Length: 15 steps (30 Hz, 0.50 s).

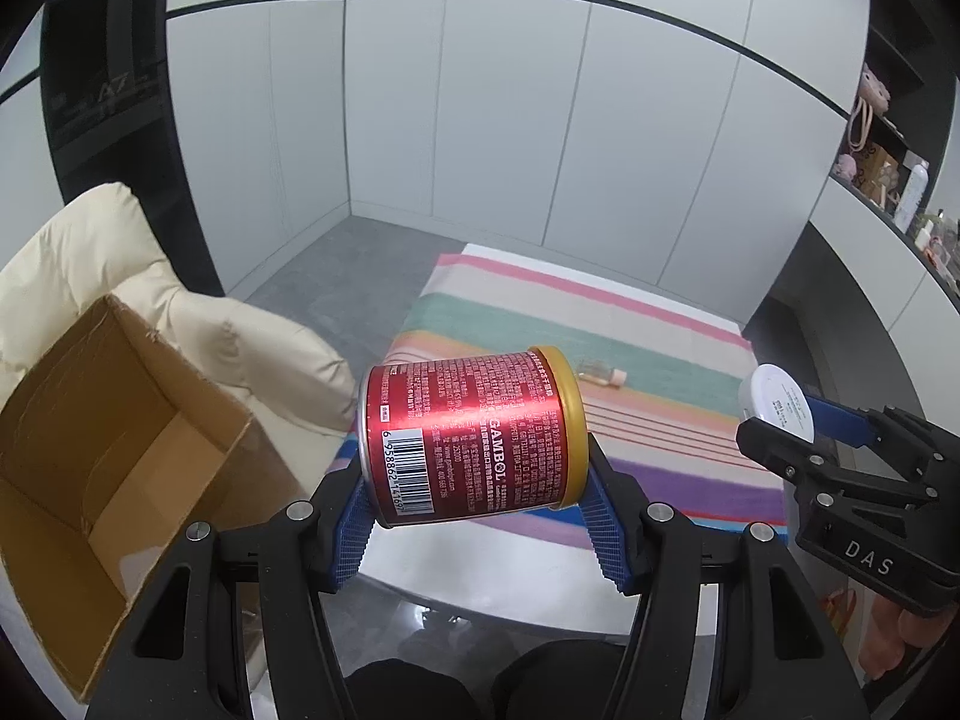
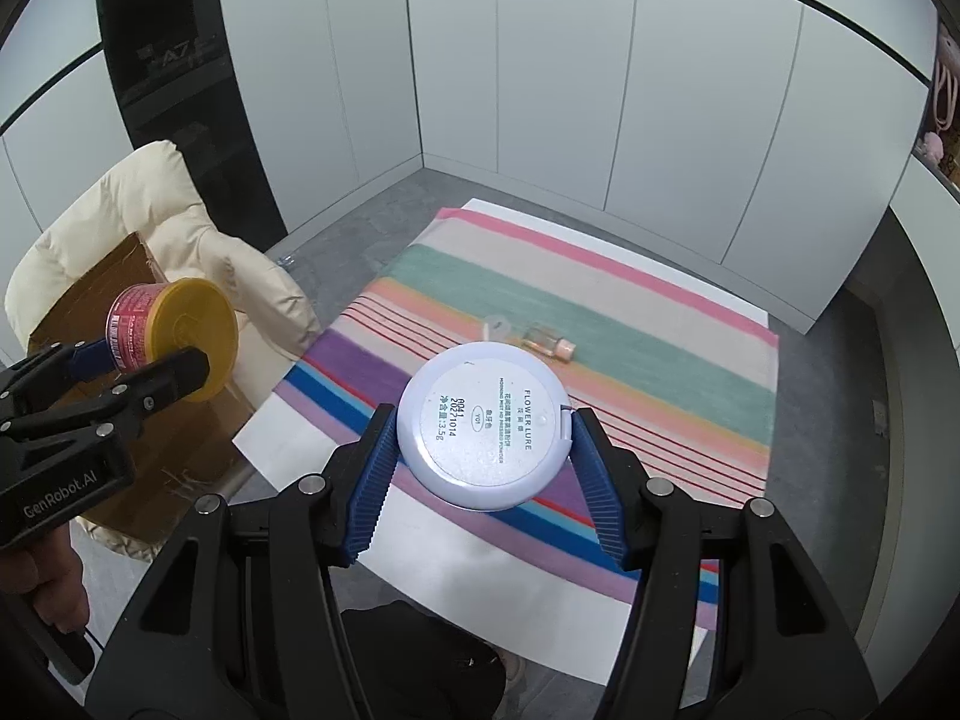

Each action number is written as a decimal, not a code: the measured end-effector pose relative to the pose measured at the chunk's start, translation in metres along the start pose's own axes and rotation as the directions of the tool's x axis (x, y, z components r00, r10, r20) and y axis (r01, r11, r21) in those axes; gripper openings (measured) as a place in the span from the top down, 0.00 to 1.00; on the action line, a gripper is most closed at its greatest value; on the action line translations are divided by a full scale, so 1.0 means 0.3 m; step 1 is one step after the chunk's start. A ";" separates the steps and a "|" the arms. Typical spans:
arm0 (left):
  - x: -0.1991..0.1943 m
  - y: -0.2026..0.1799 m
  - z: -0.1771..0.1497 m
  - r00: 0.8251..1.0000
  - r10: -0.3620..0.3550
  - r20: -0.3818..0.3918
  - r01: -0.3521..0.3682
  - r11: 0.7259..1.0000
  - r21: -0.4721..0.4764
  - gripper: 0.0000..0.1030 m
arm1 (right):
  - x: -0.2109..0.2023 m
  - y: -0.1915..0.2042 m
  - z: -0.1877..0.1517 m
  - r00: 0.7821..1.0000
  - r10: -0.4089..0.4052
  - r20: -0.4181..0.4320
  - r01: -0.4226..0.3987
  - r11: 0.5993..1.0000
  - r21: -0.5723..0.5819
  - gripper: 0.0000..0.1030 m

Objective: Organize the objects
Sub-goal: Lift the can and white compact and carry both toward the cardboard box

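Holding a red can (image 1: 474,438) on its side, the left gripper (image 1: 480,516) has its two blue pads pressed against the can's ends, the yellow lid to the right and the metal bottom to the left. The can hangs in the air above the near left corner of the table (image 1: 456,570), clear of the striped cloth (image 1: 654,372) and of the table edge. To the left of it stands an open cardboard box (image 1: 102,450), its mouth free and its flaps turned outward; behind the box is a cream padded jacket (image 1: 180,324).

The right gripper (image 2: 483,450) is clamped on a round white powder case (image 2: 483,426), held flat with its printed label up, one pad on each side of the rim. It is lifted above the near part of the cloth (image 2: 630,324), not touching it.

A small bottle (image 2: 549,342) with a pink cap lies on its side on the green stripe, near the middle of the table (image 2: 288,450), and a clear small piece (image 2: 497,327) lies just beside it. The rest of the cloth is open, and grey floor (image 2: 360,228) runs around the far and left edges of the table
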<state>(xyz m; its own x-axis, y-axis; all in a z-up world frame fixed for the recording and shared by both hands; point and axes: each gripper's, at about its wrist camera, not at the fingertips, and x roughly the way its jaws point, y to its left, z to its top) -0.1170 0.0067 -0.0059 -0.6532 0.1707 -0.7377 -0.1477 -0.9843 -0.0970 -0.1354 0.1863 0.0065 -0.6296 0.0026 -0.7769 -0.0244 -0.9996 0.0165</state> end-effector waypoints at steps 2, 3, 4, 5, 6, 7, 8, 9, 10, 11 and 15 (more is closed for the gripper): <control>0.003 0.018 -0.006 1.000 0.004 -0.005 -0.004 1.000 -0.007 0.40 | 0.009 0.024 0.008 1.000 0.011 0.003 -0.011 1.000 -0.010 0.42; 0.003 0.027 -0.009 1.000 0.003 -0.007 -0.003 1.000 -0.011 0.40 | 0.012 0.036 0.011 1.000 0.015 0.003 -0.015 1.000 -0.015 0.42; 0.002 0.038 -0.012 1.000 0.004 -0.009 -0.004 1.000 -0.017 0.40 | 0.016 0.049 0.015 1.000 0.021 0.003 -0.021 1.000 -0.020 0.42; 0.000 0.048 -0.015 1.000 0.007 -0.009 -0.007 1.000 -0.021 0.40 | 0.022 0.062 0.019 1.000 0.028 0.001 -0.028 0.999 -0.024 0.42; -0.004 0.060 -0.018 1.000 0.013 -0.007 -0.013 1.000 -0.024 0.40 | 0.027 0.075 0.024 0.999 0.033 0.000 -0.033 0.999 -0.027 0.42; -0.005 0.067 -0.019 1.000 0.017 -0.004 -0.017 1.000 -0.025 0.40 | 0.030 0.084 0.027 0.999 0.037 0.000 -0.037 0.999 -0.029 0.42; -0.009 0.075 -0.022 1.000 0.022 -0.001 -0.022 0.999 -0.029 0.40 | 0.034 0.097 0.031 0.999 0.042 0.001 -0.042 0.999 -0.032 0.42; -0.013 0.090 -0.025 1.000 0.029 0.002 -0.028 0.999 -0.038 0.40 | 0.036 0.108 0.032 0.999 0.048 0.002 -0.048 0.998 -0.036 0.42; -0.018 0.098 -0.028 0.999 0.033 0.004 -0.033 0.998 -0.044 0.40 | 0.038 0.121 0.035 0.999 0.054 0.003 -0.053 0.998 -0.040 0.42; -0.022 0.110 -0.030 0.999 0.039 0.007 -0.038 0.998 -0.049 0.40 | 0.040 0.136 0.039 0.998 0.059 0.003 -0.059 0.997 -0.046 0.42; -0.047 0.168 -0.033 0.998 0.063 0.014 -0.062 0.995 -0.076 0.39 | 0.048 0.189 0.051 0.997 0.078 0.008 -0.077 0.995 -0.067 0.42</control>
<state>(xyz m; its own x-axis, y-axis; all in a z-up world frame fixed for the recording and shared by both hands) -0.1078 -0.0457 -0.0070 -0.6718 0.1090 -0.7327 -0.0502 -0.9935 -0.1019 -0.1578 0.1300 0.0060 -0.6357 -0.0752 -0.7683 0.0761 -0.9965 0.0346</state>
